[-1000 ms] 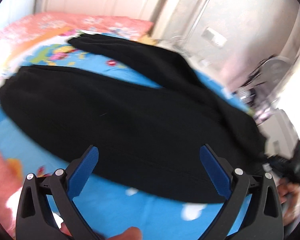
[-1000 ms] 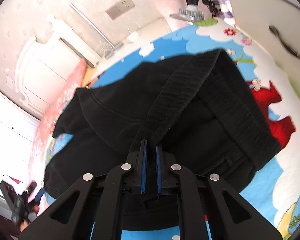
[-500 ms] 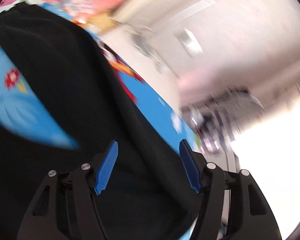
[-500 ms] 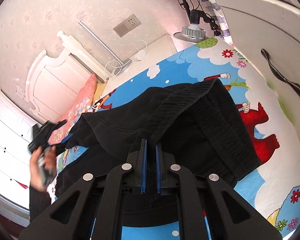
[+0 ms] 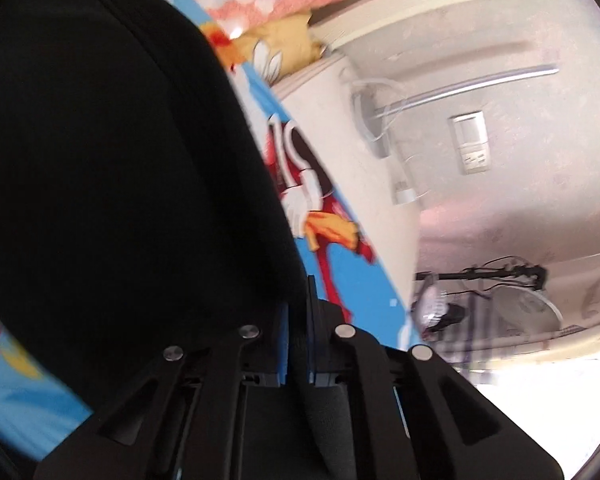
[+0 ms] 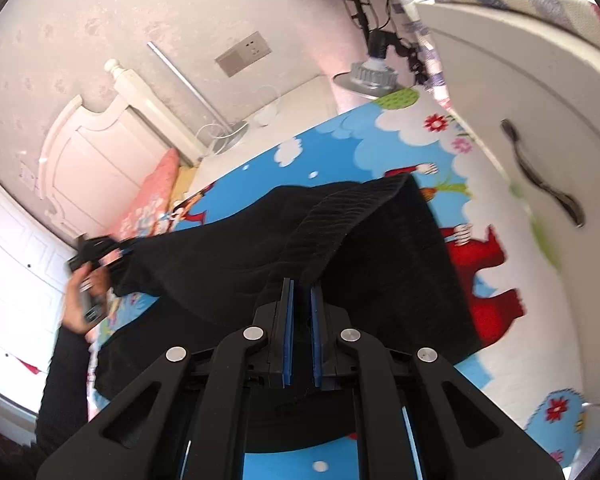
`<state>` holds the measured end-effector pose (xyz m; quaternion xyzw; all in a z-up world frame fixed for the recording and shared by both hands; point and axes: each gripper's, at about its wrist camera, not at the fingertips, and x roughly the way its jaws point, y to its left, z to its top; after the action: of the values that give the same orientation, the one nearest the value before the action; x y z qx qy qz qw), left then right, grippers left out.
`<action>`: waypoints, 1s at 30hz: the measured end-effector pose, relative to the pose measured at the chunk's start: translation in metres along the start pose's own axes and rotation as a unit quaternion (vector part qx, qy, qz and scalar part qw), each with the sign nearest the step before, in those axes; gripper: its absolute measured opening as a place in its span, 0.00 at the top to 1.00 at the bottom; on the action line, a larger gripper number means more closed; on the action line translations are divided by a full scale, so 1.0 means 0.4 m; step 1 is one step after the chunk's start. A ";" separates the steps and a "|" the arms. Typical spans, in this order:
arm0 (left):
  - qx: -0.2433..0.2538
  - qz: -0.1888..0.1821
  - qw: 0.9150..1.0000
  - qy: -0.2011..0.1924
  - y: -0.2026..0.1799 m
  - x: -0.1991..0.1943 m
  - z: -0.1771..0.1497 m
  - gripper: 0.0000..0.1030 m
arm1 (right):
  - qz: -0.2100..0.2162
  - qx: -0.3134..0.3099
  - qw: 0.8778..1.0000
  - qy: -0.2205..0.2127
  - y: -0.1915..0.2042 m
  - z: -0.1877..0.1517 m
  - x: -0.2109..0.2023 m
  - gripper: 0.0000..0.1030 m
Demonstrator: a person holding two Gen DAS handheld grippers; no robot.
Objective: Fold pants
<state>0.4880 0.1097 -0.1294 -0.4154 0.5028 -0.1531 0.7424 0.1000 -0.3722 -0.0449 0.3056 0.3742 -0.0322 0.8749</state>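
Black pants (image 6: 380, 248) lie on a bed with a blue cartoon sheet (image 6: 340, 140). My right gripper (image 6: 302, 292) is shut on the ribbed waistband (image 6: 340, 216) and holds it lifted above the rest of the pants. My left gripper (image 5: 298, 312) is shut on the edge of a black pant leg (image 5: 120, 160), which fills the left of the left wrist view. In the right wrist view the left gripper (image 6: 96, 252) and the hand holding it show at the far left, pinching the leg end.
A white headboard (image 6: 100, 140) and pink pillow (image 6: 152, 196) stand at the bed's far end. A white nightstand (image 6: 284, 104) with cables, a wall socket (image 6: 242, 54) and a fan (image 6: 372, 68) are behind. A white cabinet door (image 6: 540, 140) is at right.
My left gripper was open above the pant leg and has closed on its edge. The right gripper has lifted the waistband a little higher.
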 end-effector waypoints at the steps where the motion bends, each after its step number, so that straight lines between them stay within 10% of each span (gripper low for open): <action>1: 0.008 -0.002 1.000 -0.011 -0.010 -0.039 -0.032 0.94 | -0.007 0.001 1.000 0.000 -0.013 0.003 -0.003 0.93; 7: 0.055 -0.001 0.996 -0.065 0.059 -0.367 -0.346 0.94 | -0.070 0.013 0.997 0.007 -0.109 0.004 -0.014 0.97; 13: 0.028 0.005 0.999 -0.046 0.244 -0.413 -0.579 0.94 | -0.111 0.025 0.993 0.024 -0.146 -0.044 0.011 0.86; 14: 0.025 0.002 0.998 -0.050 0.259 -0.413 -0.588 0.94 | -0.120 0.035 0.992 0.021 -0.153 -0.050 0.001 0.81; 17: 0.035 -0.003 0.997 -0.062 0.263 -0.419 -0.594 0.94 | -0.119 0.083 0.989 0.005 -0.182 -0.075 -0.039 0.13; 21: 0.038 -0.007 0.998 -0.059 0.268 -0.427 -0.591 0.94 | -0.075 0.125 0.989 0.018 -0.194 -0.102 -0.053 0.44; 30: 0.031 -0.007 0.998 -0.058 0.272 -0.416 -0.604 0.93 | -0.033 0.184 0.981 0.045 -0.195 -0.105 0.033 0.48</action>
<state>0.1817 0.1713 -0.1462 -0.4040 0.4509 -0.1491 0.7818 0.0607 -0.4096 -0.1161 0.4503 0.4110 -0.1155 0.7842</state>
